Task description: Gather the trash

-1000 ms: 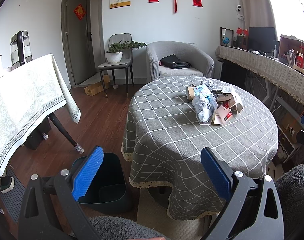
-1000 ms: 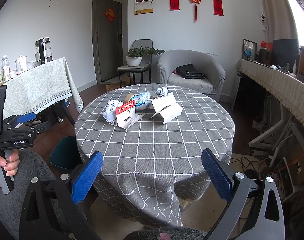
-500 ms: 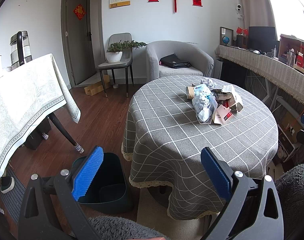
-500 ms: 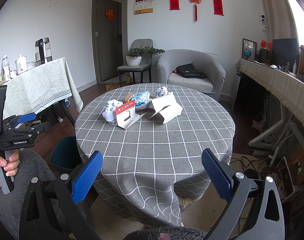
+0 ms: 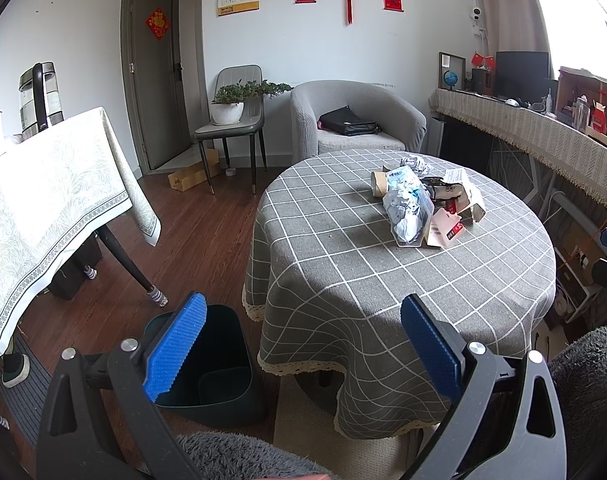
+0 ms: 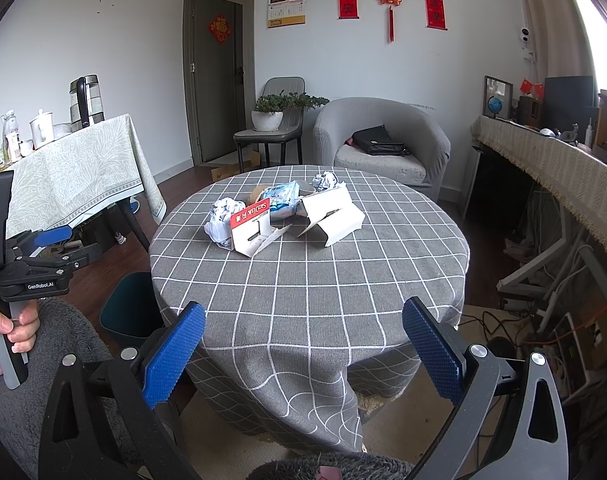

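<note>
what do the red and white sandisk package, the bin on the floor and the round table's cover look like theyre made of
SanDisk package: likely thin printed card, matte, since it stands folded with sharp creases and a cut hanger slot.
Bin: probably moulded plastic, dark teal, smooth with a slight sheen on its walls.
Table cover: woven fabric, grey with white grid lines; it drapes in soft folds and has a lace-like trim at the hem.

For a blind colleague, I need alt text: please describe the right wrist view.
A pile of trash lies on a round table with a grey checked cloth. In front, the open right gripper holds nothing. At left, a hand holds the left gripper above a dark bin.
</note>
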{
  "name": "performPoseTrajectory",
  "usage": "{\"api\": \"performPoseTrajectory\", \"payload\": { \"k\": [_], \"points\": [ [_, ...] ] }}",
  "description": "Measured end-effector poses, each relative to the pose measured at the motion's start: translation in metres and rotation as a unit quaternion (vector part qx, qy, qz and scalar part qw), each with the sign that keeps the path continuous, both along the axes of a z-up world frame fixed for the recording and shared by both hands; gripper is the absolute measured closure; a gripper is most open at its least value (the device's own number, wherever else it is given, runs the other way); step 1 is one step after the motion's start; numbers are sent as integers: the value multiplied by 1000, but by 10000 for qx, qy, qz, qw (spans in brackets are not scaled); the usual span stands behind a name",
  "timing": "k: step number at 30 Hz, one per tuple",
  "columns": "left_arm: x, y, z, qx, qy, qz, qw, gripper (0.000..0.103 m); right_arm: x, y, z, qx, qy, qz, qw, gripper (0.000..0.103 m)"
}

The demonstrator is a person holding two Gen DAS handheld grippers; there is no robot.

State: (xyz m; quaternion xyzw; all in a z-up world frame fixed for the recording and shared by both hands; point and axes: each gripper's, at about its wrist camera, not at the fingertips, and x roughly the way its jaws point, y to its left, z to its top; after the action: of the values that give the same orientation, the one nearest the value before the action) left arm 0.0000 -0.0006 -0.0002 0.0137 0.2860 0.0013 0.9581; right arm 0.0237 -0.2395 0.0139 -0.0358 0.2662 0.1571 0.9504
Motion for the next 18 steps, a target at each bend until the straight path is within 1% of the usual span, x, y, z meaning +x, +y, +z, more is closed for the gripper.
{"api": "performPoseTrajectory", "payload": {
  "k": [13,18],
  "points": [
    [0,0,0,1,6,5,10000,4,-1,-1,1,-1,3,-2,10000,3],
    [0,4,4,-72,69,-24,9999,4,-3,-4,5,202,93,15,9998,3]
  ]
}}
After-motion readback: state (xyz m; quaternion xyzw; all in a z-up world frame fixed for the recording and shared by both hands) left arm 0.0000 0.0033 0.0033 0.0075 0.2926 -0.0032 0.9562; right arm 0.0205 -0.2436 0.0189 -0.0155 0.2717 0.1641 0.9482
